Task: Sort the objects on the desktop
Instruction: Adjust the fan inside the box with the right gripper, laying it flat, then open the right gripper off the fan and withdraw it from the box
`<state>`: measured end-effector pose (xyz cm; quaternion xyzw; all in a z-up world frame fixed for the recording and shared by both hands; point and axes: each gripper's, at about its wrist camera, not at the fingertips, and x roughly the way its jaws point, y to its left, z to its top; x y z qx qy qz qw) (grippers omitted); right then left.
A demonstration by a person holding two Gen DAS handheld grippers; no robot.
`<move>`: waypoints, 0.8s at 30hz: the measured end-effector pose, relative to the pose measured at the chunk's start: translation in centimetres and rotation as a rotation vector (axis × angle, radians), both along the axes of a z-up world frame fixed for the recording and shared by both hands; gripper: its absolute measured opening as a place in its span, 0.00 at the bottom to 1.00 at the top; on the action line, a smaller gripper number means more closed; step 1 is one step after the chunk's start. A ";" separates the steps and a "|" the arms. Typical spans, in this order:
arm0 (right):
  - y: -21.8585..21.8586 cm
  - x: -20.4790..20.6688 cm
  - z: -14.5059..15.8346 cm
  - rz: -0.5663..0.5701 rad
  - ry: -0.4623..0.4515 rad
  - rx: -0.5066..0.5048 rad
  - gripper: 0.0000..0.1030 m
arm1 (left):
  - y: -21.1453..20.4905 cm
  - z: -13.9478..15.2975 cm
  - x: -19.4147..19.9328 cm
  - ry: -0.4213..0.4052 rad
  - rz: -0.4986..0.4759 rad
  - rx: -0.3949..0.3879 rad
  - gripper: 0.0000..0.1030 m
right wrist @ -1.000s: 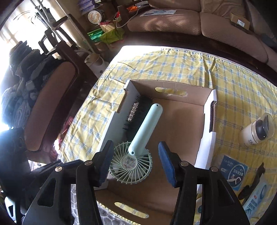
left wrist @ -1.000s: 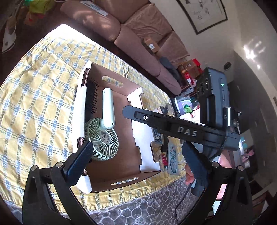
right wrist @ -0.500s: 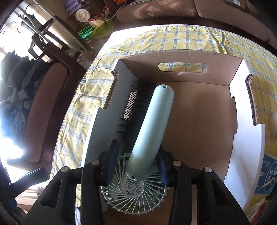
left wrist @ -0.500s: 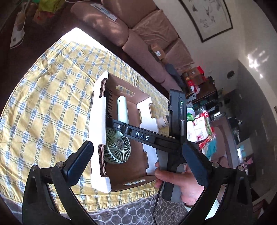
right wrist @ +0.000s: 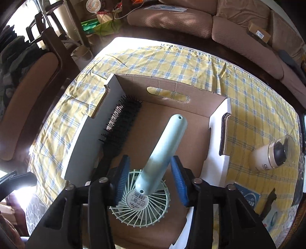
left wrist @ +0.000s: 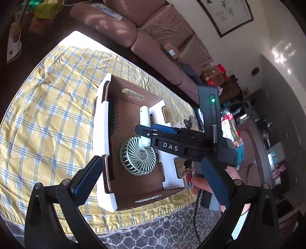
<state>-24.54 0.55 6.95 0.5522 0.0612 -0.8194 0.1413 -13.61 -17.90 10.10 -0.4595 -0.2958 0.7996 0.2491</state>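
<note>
Checked cloth (right wrist: 191, 63) surrounds the cardboard box (right wrist: 220, 130). Inside, the right gripper (right wrist: 150, 182) straddles the fan (right wrist: 164, 151) handle, pads apart; hairbrush (right wrist: 122, 124) hugs the left wall. Left gripper (left wrist: 151, 183) hangs spread, empty.

I see a long brown sofa (left wrist: 153, 24) behind the counter (left wrist: 47, 107), which has a yellow checked cloth. A framed picture (left wrist: 227, 13) hangs on the white wall. A wooden chair (right wrist: 28, 82) stands in bright sunlight.

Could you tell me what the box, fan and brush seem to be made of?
Box: corrugated cardboard, brown inside, white outside; fluted edges show. Fan: smooth matte plastic, pale green, moulded grille. Brush: probably black plastic, stiff bristles.
</note>
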 end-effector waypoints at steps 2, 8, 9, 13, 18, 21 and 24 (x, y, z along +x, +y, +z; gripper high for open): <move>-0.8 -0.1 -0.5 0.008 -0.021 0.010 0.60 | 0.2 0.0 -0.1 0.001 -0.014 -0.006 0.99; -2.6 0.7 -2.0 0.123 -0.026 0.143 0.45 | 0.4 0.2 -0.2 0.003 -0.037 0.003 0.99; -2.5 0.8 -1.8 0.117 -0.016 0.172 0.46 | 0.5 0.2 -0.2 0.002 -0.038 0.010 0.99; -1.8 1.1 -1.4 0.124 0.017 0.270 0.44 | 1.0 0.4 -0.2 0.005 -0.050 0.023 0.99; 0.2 2.0 1.9 0.078 0.053 0.138 0.54 | 2.8 0.7 -0.2 0.023 -0.098 0.026 1.00; 2.9 2.5 4.0 0.034 0.057 0.027 0.60 | 4.1 1.1 -0.1 0.034 -0.126 -0.039 1.00; 5.2 3.0 4.9 0.014 0.027 -0.052 0.60 | 5.1 1.1 -0.2 0.043 -0.142 -0.089 1.00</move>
